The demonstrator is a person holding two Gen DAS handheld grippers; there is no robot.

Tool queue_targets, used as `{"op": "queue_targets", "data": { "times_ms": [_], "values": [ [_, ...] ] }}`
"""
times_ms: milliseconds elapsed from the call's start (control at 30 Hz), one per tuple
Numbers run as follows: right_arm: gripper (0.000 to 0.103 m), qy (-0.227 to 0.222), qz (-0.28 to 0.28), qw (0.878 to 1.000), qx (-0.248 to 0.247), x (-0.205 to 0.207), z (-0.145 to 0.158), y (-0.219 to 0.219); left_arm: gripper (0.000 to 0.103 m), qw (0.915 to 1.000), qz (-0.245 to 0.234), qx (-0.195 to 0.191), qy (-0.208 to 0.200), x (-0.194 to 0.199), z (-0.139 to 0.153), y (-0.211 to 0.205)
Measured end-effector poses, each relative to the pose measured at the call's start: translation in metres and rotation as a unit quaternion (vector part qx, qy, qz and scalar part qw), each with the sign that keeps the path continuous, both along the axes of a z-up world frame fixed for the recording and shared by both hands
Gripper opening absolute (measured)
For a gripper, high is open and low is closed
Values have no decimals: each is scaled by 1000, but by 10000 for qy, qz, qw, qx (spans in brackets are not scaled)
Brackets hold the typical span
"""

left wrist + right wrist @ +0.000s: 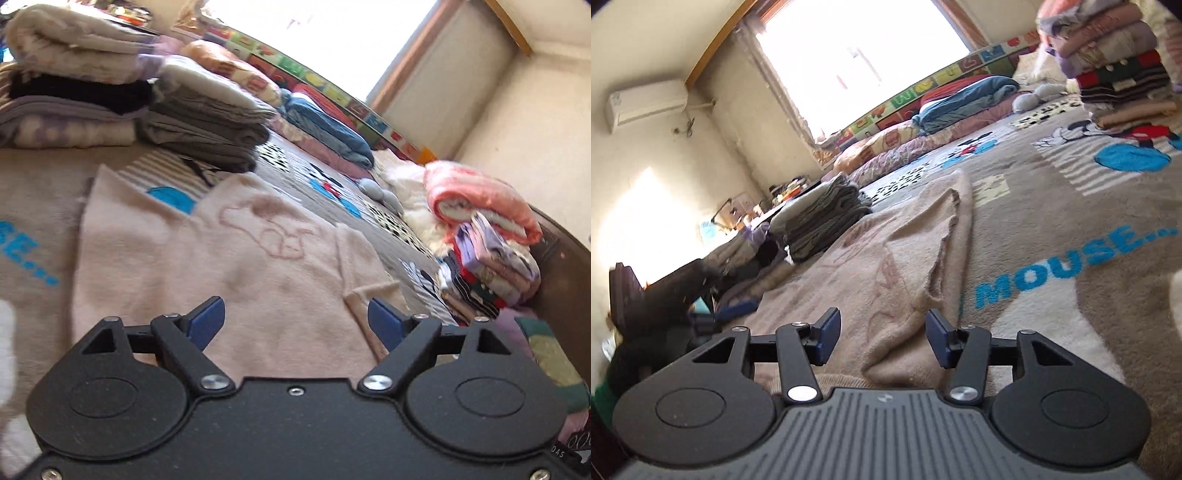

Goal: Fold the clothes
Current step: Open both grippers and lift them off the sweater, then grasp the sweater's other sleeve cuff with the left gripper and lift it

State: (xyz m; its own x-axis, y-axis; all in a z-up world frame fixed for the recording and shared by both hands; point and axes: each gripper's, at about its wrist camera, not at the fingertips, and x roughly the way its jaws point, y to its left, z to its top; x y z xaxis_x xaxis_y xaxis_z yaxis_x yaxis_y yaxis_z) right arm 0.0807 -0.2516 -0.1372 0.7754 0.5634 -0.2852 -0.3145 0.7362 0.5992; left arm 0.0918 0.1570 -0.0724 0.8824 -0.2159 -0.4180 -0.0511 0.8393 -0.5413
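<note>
Pink garment point(229, 266): flat on bed point(1071, 206), dead ahead of both. Left gripper point(295, 321) wide open, empty; right gripper point(882, 336) half open, empty, sleeve edge between jaws.

Both claws point(296, 320) point(882, 338) agape, empty.

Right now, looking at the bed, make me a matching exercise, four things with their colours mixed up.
Things:
1. garment lying flat
2. blanket roll topping the far stack
3. folded pile
4. gripper fingers

Colours:
A. grey
B. dark blue
C. pale pink
D. salmon

Pairs: 1-C, 2-D, 3-A, 4-B
</note>
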Motion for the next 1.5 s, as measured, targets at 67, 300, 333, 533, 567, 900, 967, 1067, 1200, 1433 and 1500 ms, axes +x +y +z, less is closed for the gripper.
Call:
{"op": "queue_targets", "data": {
  "times_ms": [67, 300, 333, 533, 567, 900, 967, 1067, 1200, 1433, 1500],
  "values": [
    [54, 182, -268, 9986, 428, 2, -3, -16, 84, 9988, 347, -319, 140, -9, -4, 26],
    [63, 402, -589, 9854, 1546, 14, -15, -46, 73, 9793, 1414, -1285, 667, -42, -35, 96],
    [65, 431, -593, 9852, 1547, 16, -16, -45, 71, 9767, 1435, -1445, 677, -45, -39, 102],
    [65, 437, -148, 9907, 1283, 24, -18, -23, 63, 9709, 1320, -1858, 739, -44, -49, 105],
    [65, 362, -24, 9927, 1153, 24, -16, -17, 58, 9698, 1256, -1947, 764, -43, -51, 103],
    [65, 52, 819, 9961, 329, 21, -7, 25, 19, 9631, 1129, -2274, 893, -24, -73, 102],
    [65, -26, 944, 9954, 167, 20, -5, 32, 16, 9620, 1075, -2373, 816, -17, -79, 104],
    [65, -264, 1192, 9921, -305, 16, -1, 51, 16, 9638, 951, -2383, 729, -11, -81, 104],
    [61, -837, 1581, 9745, -1351, 3, 6, 98, 8, 9742, 1151, -1866, 542, -25, -62, 95],
    [50, -1900, 2481, 9099, -2728, -1, 31, 218, 8, 9699, 1212, -2001, 680, -28, -72, 102],
    [52, -1908, 2778, 8934, -2970, 6, 26, 252, 8, 9712, 1192, -1946, 685, -26, -69, 102]
  ]
}}
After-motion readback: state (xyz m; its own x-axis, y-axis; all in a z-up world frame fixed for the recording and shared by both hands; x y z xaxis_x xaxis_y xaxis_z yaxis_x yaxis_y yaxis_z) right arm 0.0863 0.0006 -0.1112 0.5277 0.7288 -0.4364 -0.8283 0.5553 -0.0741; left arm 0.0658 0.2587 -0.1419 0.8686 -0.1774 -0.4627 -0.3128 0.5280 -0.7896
